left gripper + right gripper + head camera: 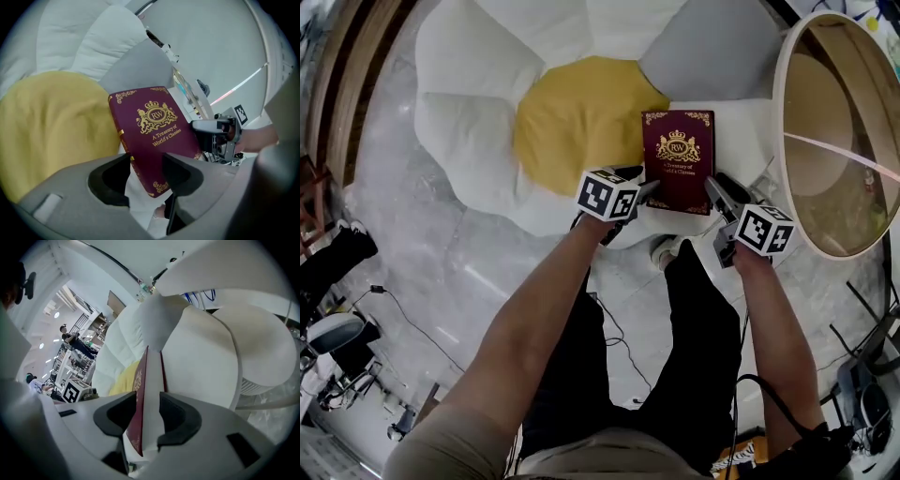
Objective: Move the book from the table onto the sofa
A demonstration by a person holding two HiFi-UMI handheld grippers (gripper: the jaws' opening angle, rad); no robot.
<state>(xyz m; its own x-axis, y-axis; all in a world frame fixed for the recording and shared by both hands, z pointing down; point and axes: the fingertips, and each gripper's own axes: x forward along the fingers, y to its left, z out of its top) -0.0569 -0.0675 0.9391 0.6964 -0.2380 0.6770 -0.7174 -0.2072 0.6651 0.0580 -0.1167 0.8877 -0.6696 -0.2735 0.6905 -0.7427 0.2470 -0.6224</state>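
The carrying part of the task looks done: the burgundy book (678,159) lies flat, cover up, on the flower-shaped sofa (478,141). It rests on a white petal just beside the yellow centre cushion (572,122) and close to the sofa's near edge. The round table (781,112) it is meant to come from stands off to the right, and the book no longer touches it. What seems left is the letting go. The right gripper (147,411) has the book's corner edge-on between its jaws, which stand spread about as wide as the book is thick; they appear to sit loosely around it rather than clamped, though the gap to each cover is very slight. The left gripper (146,165) is at the book's opposite lower corner with its jaws apart. The gilt corner shows in the gap and white sofa fabric below it, with no sign of either pad pressing on the cover. In the head view both grippers sit low beside the book's near end. By this reading the book is placed, and only drawing both grippers back clear of it without dragging it toward the sofa's edge remains.
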